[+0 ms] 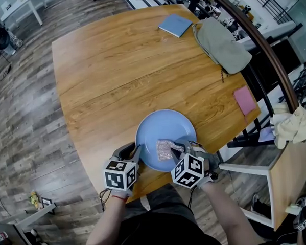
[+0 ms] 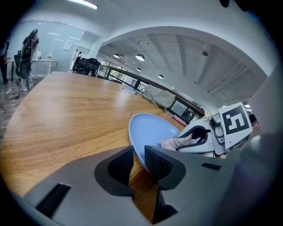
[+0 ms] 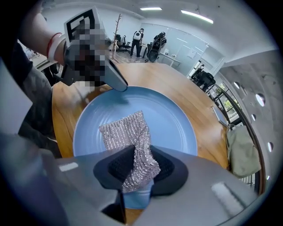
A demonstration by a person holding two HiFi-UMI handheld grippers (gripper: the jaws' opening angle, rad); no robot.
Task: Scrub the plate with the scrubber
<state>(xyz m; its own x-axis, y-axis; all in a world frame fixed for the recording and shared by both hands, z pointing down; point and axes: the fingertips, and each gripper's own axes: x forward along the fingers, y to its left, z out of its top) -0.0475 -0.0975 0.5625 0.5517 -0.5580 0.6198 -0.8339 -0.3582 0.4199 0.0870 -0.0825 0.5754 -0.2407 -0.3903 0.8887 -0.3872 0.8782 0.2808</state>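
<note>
Two grippers are at work on the plate (image 1: 164,125), which lies close to the near edge of the table (image 1: 114,70), right in front of us. The left gripper (image 1: 135,153) has its jaws closed narrow on the plate's near-left rim, pinning it. The right gripper (image 1: 178,150) is clenched on one end of the scrubber (image 1: 165,149), a silvery mesh cloth. The cloth's free end lies flat on the near half of the plate, toward its middle.

We judge that the scrubbing itself is the step in hand, with the mesh down on the surface and the plate steadied. The far half of the plate shows no cloth on it, so we think the next move calls for strokes out toward the far rim and around. Those strokes need the cloth pressed flat rather than dragged by its pinched end, and a firm left hold so the plate does not slide or spin.

For room, we have most on the far side, where bare wood runs wide beyond the plate. The blue pad (image 1: 175,25) and the grey bag (image 1: 220,44) sit by the far right corner, and a pink piece (image 1: 245,100) lies at the right edge, all well apart. The near edge is the tight side, and a hard pull toward us could carry the plate over it. On the plate's left the holding jaw overlaps the rim and bounds our strokes.
</note>
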